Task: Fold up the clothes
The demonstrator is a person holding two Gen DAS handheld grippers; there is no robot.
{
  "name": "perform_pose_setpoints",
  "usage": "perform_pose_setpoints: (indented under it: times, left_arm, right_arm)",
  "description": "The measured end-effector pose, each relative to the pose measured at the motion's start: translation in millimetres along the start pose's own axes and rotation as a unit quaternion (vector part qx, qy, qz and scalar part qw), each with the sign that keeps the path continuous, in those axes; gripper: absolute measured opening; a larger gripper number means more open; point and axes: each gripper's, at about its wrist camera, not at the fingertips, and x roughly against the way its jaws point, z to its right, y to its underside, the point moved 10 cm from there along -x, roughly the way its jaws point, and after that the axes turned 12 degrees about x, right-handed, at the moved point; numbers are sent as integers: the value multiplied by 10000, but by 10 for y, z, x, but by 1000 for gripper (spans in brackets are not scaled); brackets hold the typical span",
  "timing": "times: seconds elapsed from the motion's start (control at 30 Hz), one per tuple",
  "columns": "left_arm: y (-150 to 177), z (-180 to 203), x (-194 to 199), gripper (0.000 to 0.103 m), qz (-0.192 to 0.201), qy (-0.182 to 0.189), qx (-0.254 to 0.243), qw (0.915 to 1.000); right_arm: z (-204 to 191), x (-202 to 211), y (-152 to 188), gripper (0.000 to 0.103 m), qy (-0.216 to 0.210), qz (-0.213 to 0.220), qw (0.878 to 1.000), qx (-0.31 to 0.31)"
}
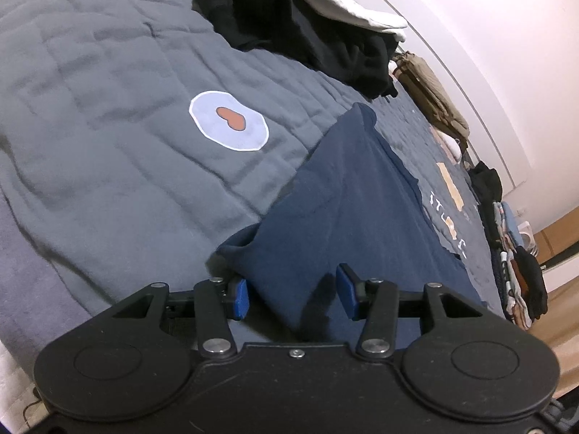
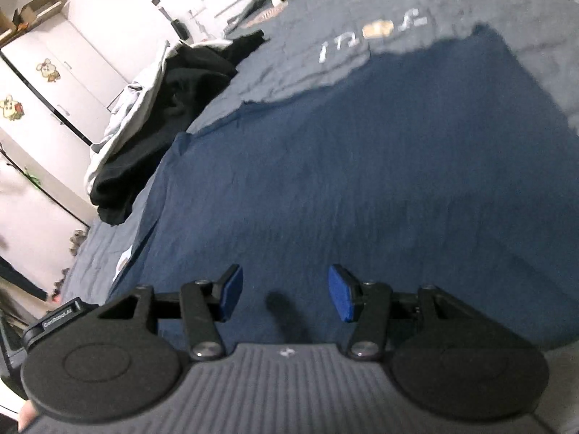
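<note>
- Left gripper [image 1: 292, 296] sat low over the bed, jaws spread wide, gripping nothing; a raised fold of the navy garment [image 1: 347, 217] ran up between its blue pads [image 1: 240, 298].
- Right gripper [image 2: 286, 298] hovered over the flat part of the navy garment [image 2: 362, 188], jaws equally wide, nothing held; whether the pads touched the cloth, can't tell.
- A bit of a hand [image 2: 27, 416] showed at the lower left edge of the right wrist view.
- Navy garment: soft knit, one piece, partly spread on the bed, one edge lifted into a ridge in the left wrist view.
- Bed cover: grey quilted comforter [image 1: 108, 108], wrinkled, with one pale blue oval patch [image 1: 228, 121], white-edged, and an orange heart shape at its centre.
- Bluer quilted section [image 2: 296, 54] carried white and tan lettering.
- One heap of black clothing [image 1: 296, 29] with white fabric [image 1: 343, 3] on top, far side of the bed.
- One olive-tan garment [image 1: 430, 97] by the wall edge.
- One stack of folded clothes [image 1: 514, 264] at the bed's edge.
- White cabinet [image 2: 54, 83] with two cartoon stickers.
</note>
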Motion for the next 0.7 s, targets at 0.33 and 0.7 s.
perform_pose_setpoints:
  times: [0.33,0.7]
  left_arm:
    - [23,-11,-37,31,-31,165,-124,9998]
    - [1,103,-90,42,167,198,-289,9992]
  right_arm:
    - [-120,-117,53,52,-93,-62,9998,167]
    - [-129,-63,-7,53,-331,41,9993,-160]
